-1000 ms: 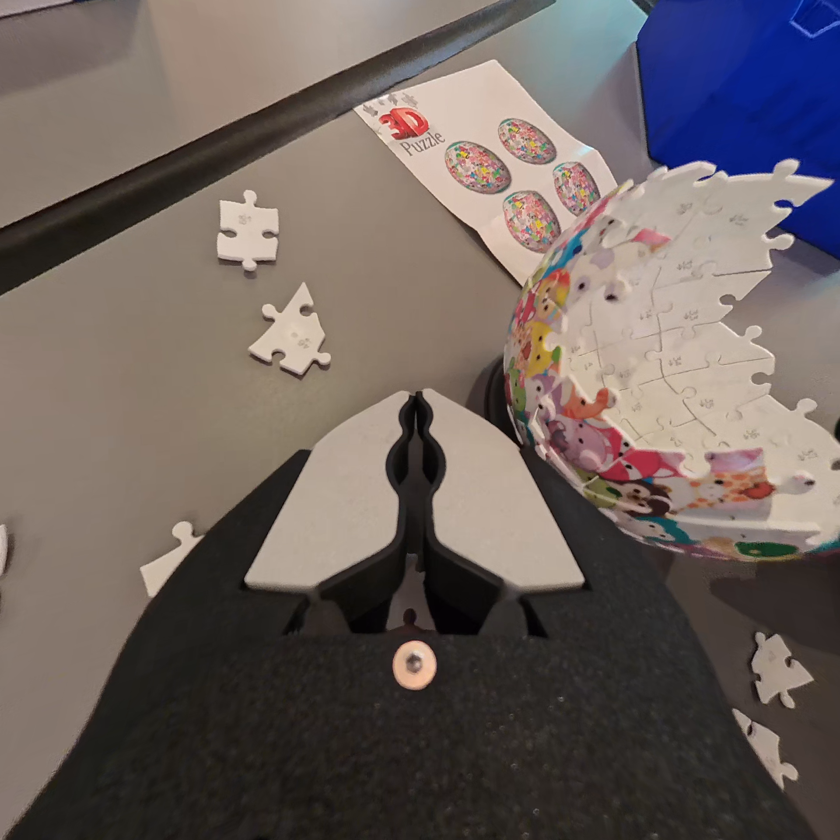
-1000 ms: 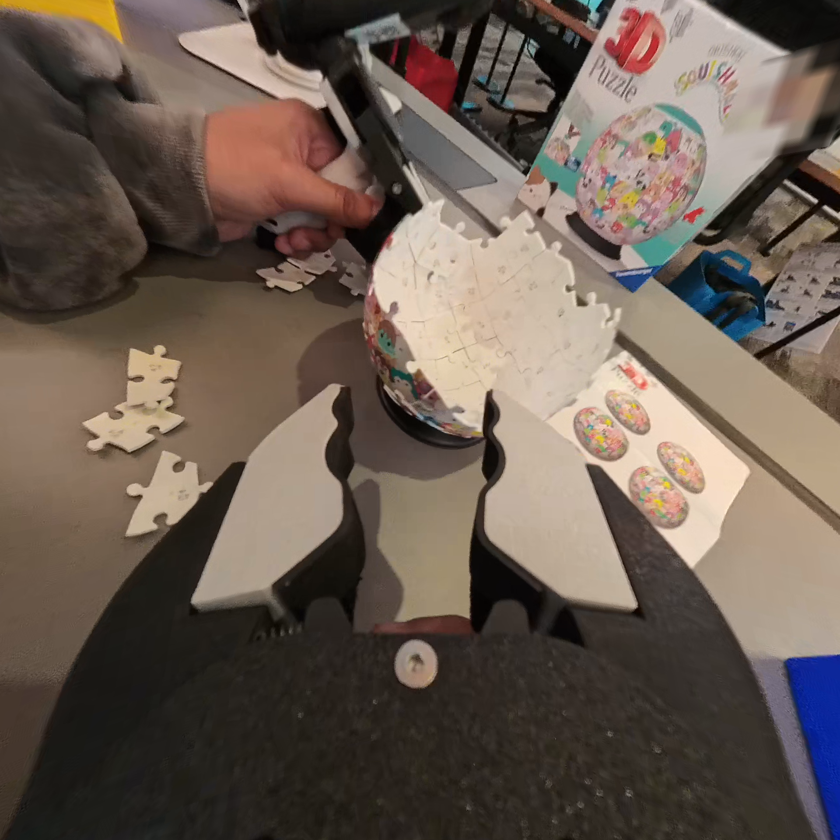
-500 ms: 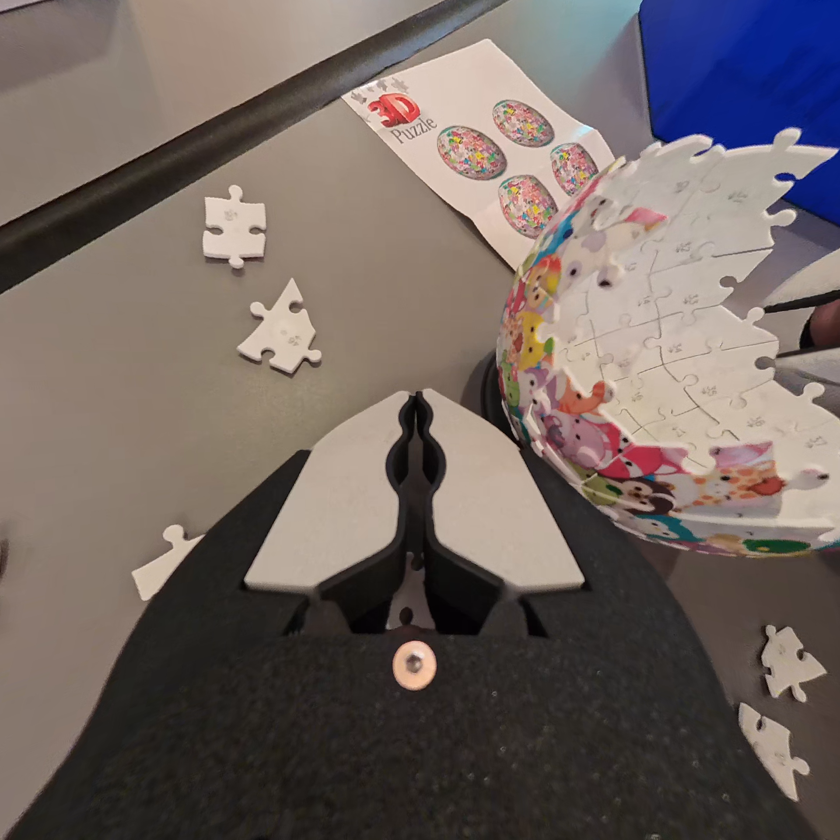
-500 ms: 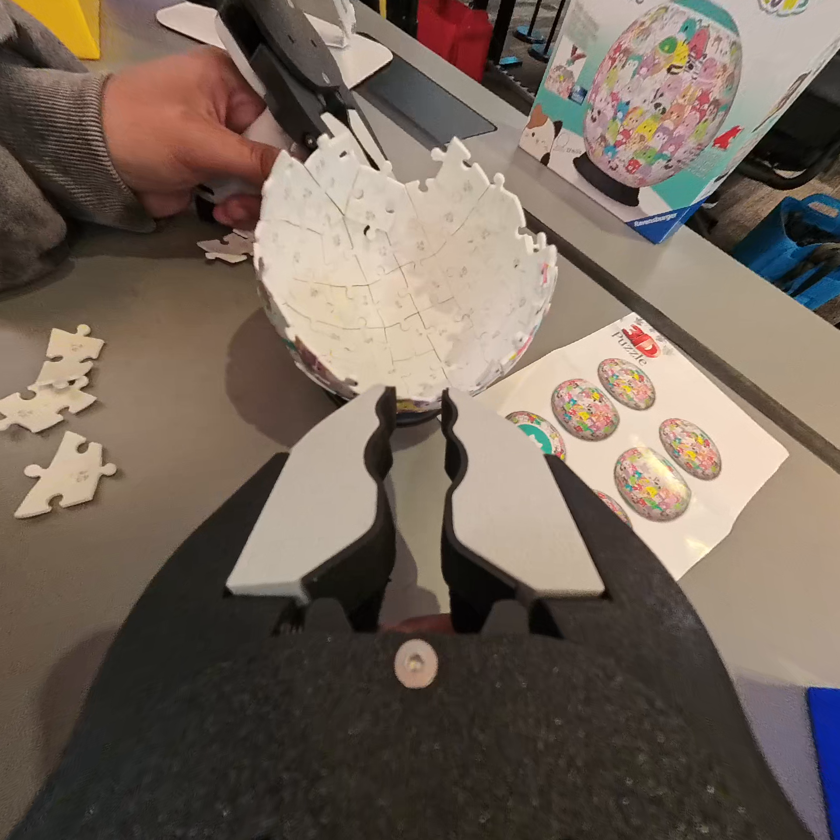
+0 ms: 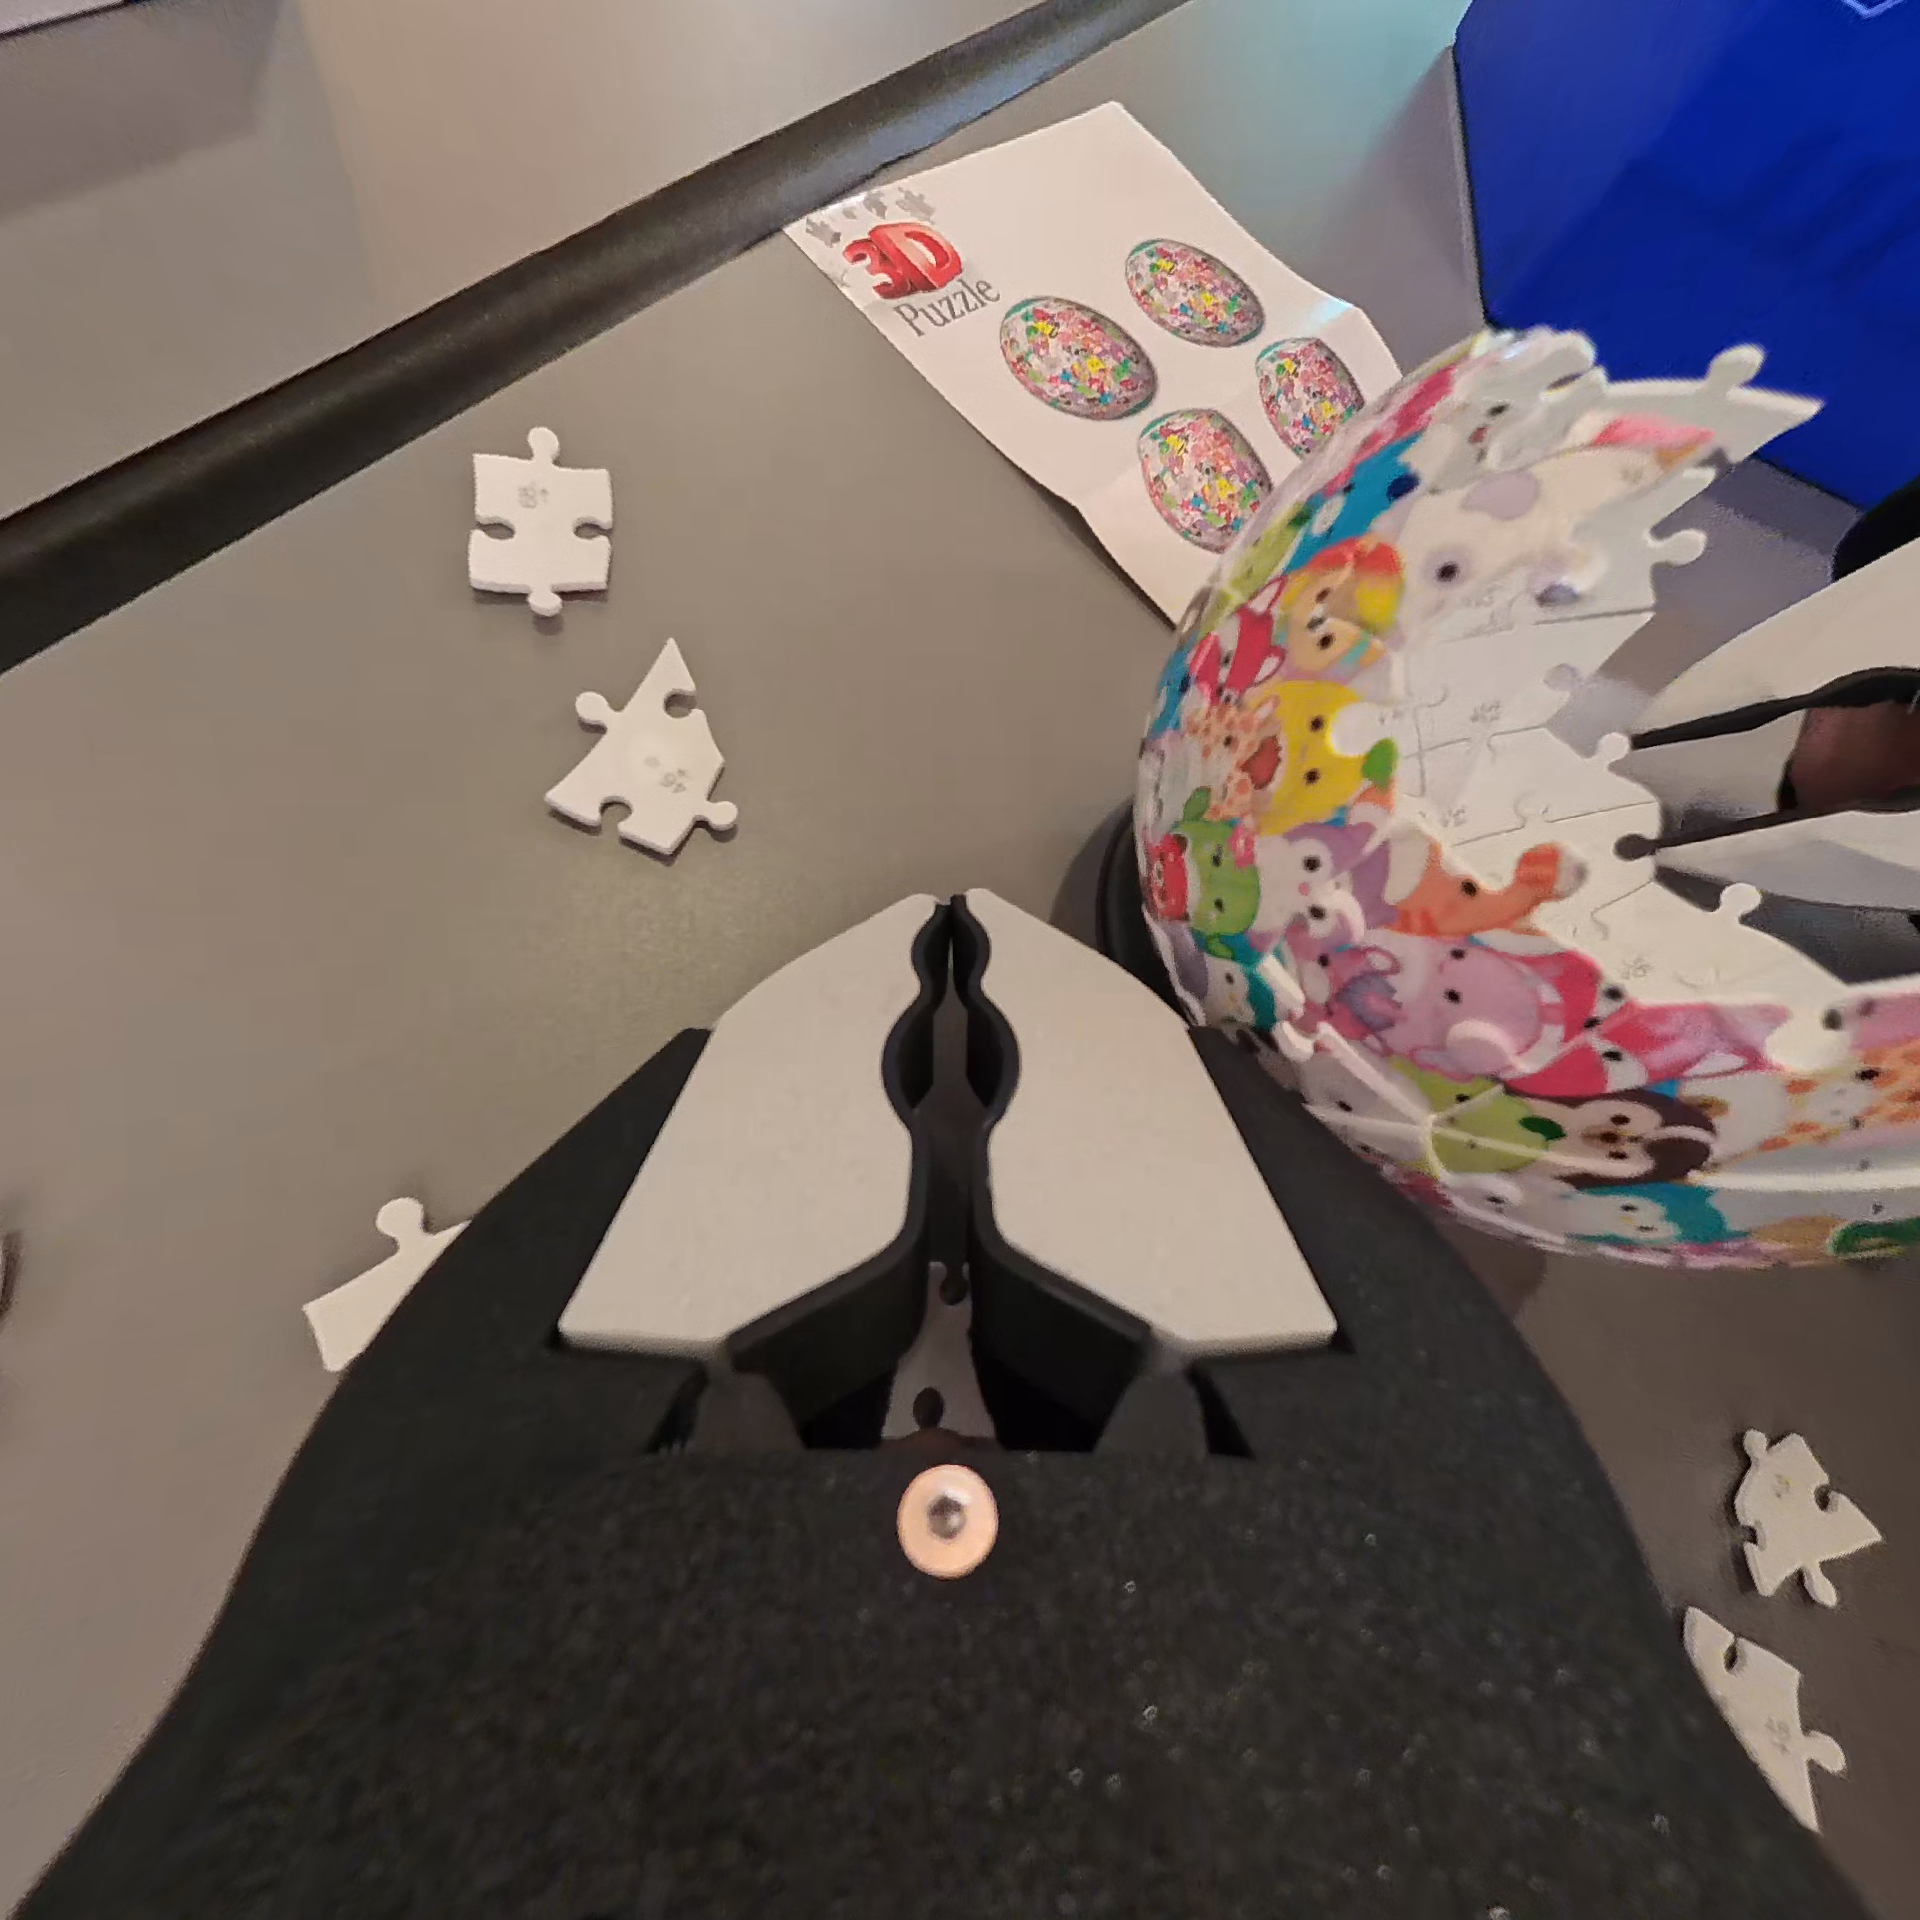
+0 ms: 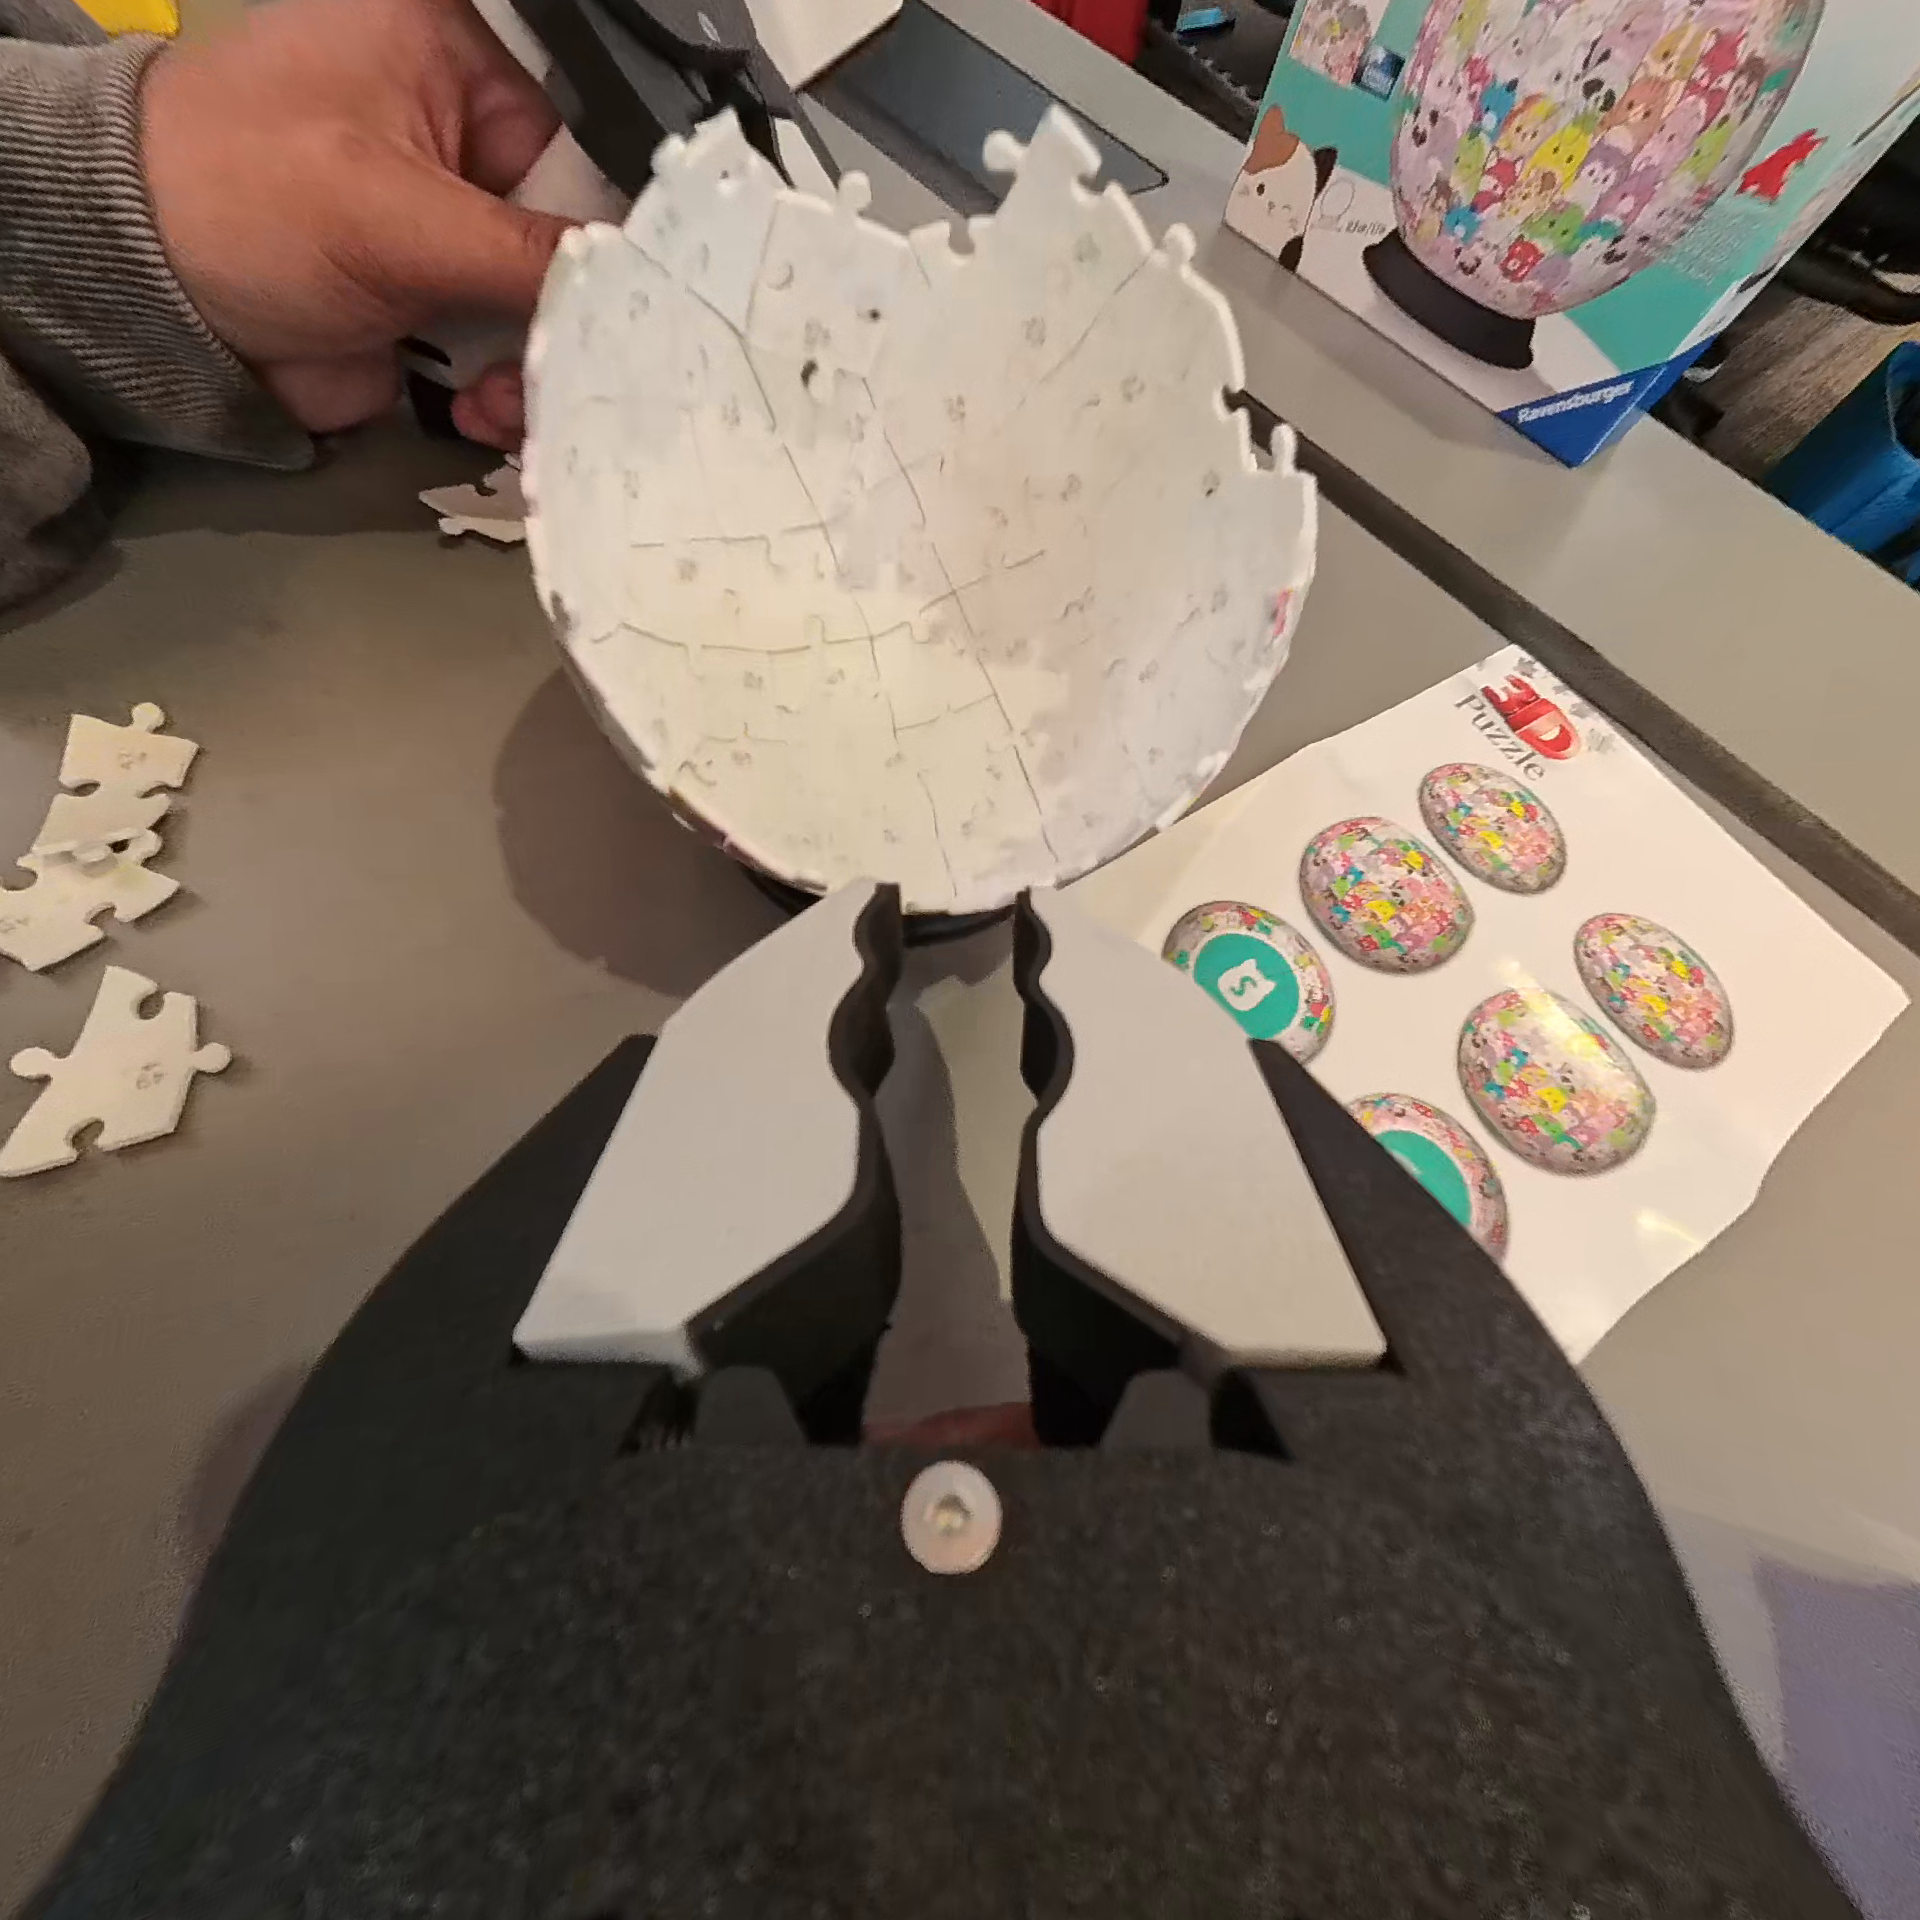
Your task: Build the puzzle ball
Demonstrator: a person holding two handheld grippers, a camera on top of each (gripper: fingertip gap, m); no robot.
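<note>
ball [image 6: 883, 582]: half-built shell, tipped on its stand
left gripper [image 5: 952, 920]: pinched on a piece
right gripper [image 6: 951, 920]: slightly apart, empty, at the rim
next: probably steady it, press piece in

Bystanders around the instruction leaflet [image 6: 1621, 966]
The puzzle's retail box [image 6: 1558, 197] is standing beyond it, past a black table seam [image 5: 436, 332]; a blue bin [image 5: 1704, 208] is sitting just beside it.

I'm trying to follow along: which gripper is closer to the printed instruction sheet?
Right. The right gripper, open, hovers beside the instruction sheet's near edge; the left gripper, shut on a puzzle piece, sits farther off, beside the half-built puzzle ball.
</note>
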